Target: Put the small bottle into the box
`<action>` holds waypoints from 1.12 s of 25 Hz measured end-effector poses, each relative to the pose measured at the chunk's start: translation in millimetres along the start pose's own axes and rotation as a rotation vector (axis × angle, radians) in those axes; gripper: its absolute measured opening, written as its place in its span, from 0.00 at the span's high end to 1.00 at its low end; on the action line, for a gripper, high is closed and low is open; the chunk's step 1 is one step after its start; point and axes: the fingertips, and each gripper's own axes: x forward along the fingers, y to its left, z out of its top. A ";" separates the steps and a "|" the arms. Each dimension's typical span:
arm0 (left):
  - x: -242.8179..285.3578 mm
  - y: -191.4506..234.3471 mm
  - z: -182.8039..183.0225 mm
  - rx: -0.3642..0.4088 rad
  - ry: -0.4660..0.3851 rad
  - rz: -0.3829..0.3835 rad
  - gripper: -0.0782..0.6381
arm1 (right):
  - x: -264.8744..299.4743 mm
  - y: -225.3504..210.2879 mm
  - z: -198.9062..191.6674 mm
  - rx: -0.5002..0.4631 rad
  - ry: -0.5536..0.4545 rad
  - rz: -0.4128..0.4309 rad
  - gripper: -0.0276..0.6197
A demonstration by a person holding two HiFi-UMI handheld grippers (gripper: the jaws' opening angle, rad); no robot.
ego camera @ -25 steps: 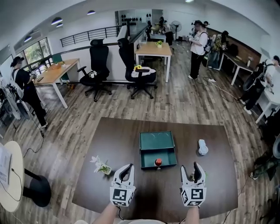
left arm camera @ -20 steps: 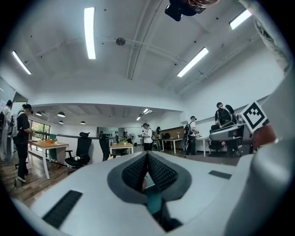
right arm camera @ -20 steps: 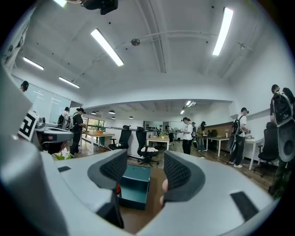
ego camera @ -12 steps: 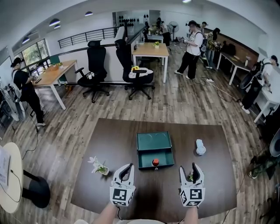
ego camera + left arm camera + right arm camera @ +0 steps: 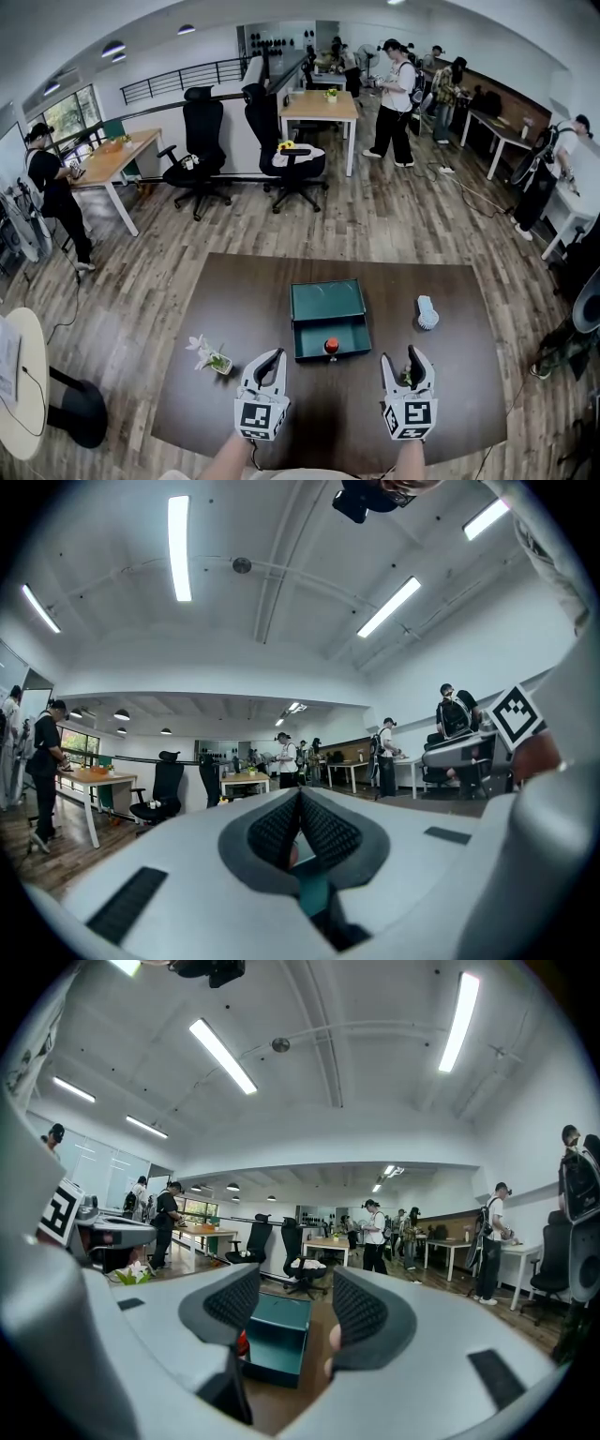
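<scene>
Bottle (image 5: 330,345), small and red-capped, stands at the 6 o'clock wall of the open teal box (image 5: 328,300); whether it is inside, I cannot tell. At 7 o'clock the left hand-held gripper (image 5: 272,356) is pinched closed on nothing. At 5 o'clock the right hand-held gripper (image 5: 406,358) gapes, empty. A white potted flower (image 5: 211,354) sits at 8 o'clock and a white ribbed object (image 5: 427,314) at 2 o'clock, on the dark brown tabletop (image 5: 234,300).

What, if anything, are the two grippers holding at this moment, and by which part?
Nothing is held: the left gripper has its jaws together on nothing, and the right gripper has its jaws apart and empty.
</scene>
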 end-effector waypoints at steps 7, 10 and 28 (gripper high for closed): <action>0.4 1.0 -0.5 -0.008 -0.001 -0.006 0.89 | -4.9 1.8 0.2 -0.031 0.003 -0.023 0.71; 0.1 1.6 1.6 -0.012 -0.005 -0.012 0.89 | -6.7 0.2 0.7 -0.031 0.006 -0.051 0.78; 1.4 2.1 -2.6 -0.012 0.003 -0.017 0.89 | -9.2 -7.1 0.8 -0.020 0.015 -0.106 0.95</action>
